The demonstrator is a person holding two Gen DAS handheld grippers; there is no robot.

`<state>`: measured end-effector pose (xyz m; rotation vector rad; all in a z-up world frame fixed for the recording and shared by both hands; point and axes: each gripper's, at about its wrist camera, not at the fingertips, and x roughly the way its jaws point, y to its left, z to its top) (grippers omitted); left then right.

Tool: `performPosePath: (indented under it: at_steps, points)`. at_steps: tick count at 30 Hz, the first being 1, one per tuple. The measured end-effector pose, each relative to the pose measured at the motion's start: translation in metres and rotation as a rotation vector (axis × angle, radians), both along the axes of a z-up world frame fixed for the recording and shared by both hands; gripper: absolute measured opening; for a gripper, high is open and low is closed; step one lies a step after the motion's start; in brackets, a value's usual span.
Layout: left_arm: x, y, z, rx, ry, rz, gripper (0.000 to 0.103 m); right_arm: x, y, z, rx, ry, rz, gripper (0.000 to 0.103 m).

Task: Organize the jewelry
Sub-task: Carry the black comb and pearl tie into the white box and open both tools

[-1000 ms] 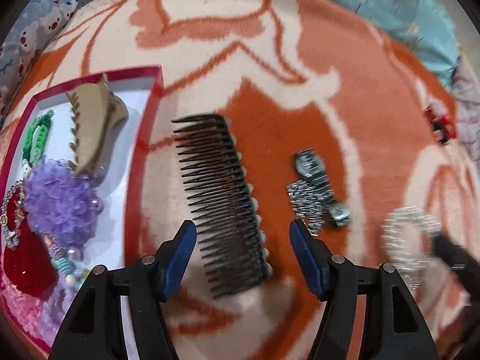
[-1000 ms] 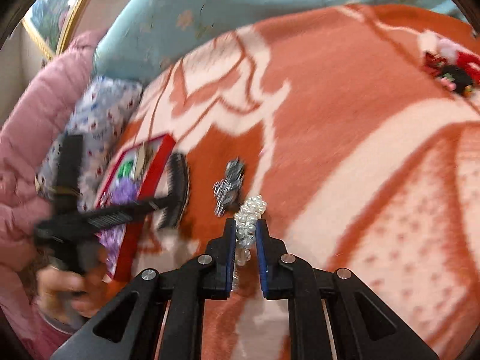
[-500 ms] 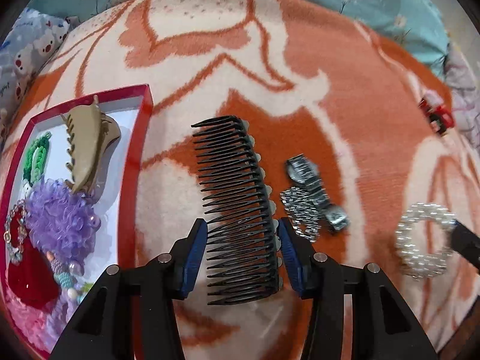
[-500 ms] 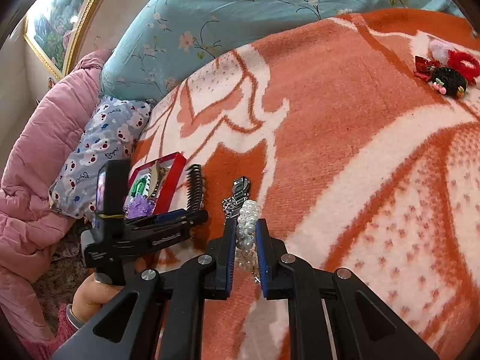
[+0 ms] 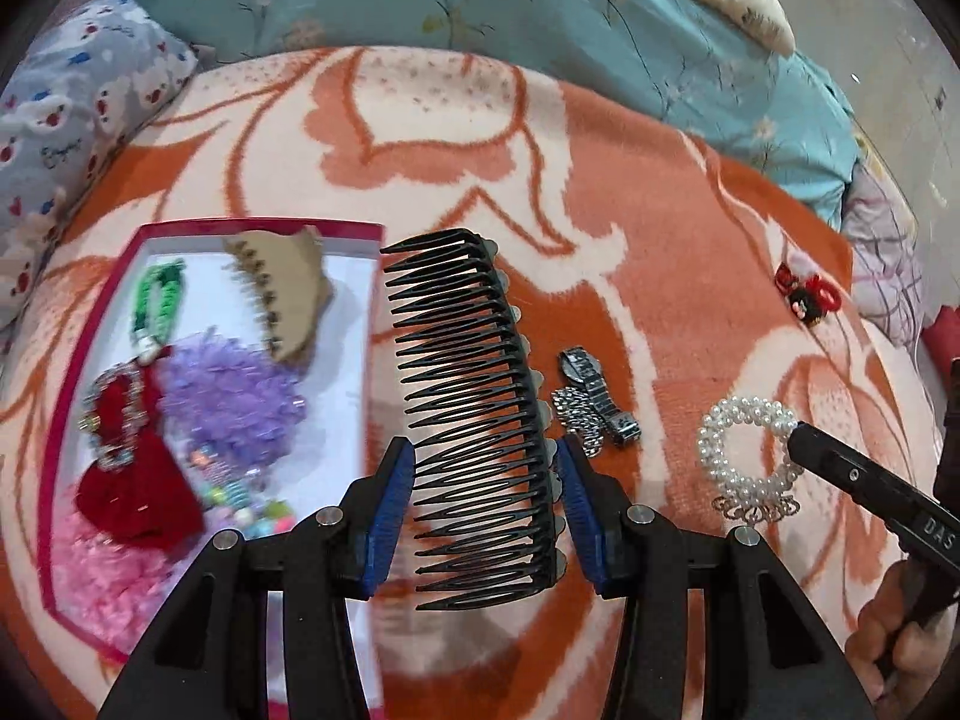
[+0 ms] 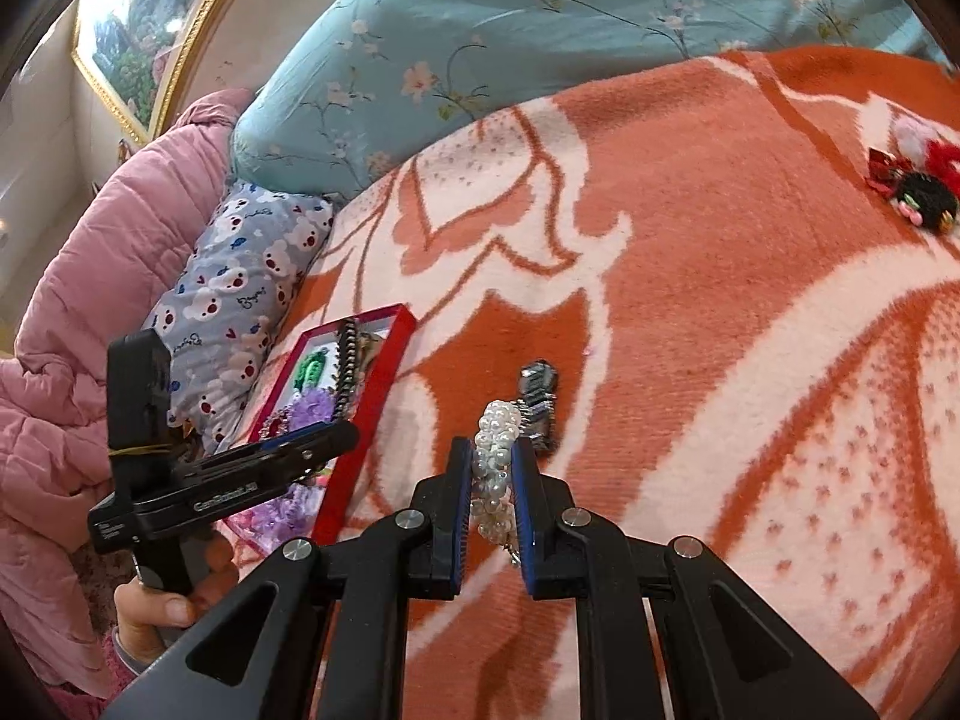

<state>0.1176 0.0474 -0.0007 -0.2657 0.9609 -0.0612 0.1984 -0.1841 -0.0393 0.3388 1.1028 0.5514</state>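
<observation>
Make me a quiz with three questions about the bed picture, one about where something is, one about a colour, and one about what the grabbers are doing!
1. Where is the tan hair claw?
A. in the red box
B. on the pillow
C. beside the watch

2. What colour is the comb?
A. white
B. black
C. green

3. What is the right gripper doing?
A. hanging open over the watch
B. shut on nothing
C. shut on the pearl bracelet

Answers:
1 A, the hair claw lies inside the red box.
2 B, the comb in the left gripper is black.
3 C, the right gripper has both fingers pressed on the pearl bracelet.
</observation>
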Motion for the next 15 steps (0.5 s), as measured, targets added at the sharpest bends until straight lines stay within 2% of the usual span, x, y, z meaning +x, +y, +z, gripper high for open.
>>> performPosePath:
  at_steps: [7, 15]
  points:
    - [-0.043, 0.030, 0.021, -0.014, -0.034, 0.054, 0.047, 0.001, 0.023, 0.008, 0.014, -0.009, 0.037, 0.012]
    - [-0.075, 0.065, 0.031, -0.015, -0.048, 0.120, 0.047, 0.003, 0.060, 0.017, 0.034, -0.028, 0.096, 0.012]
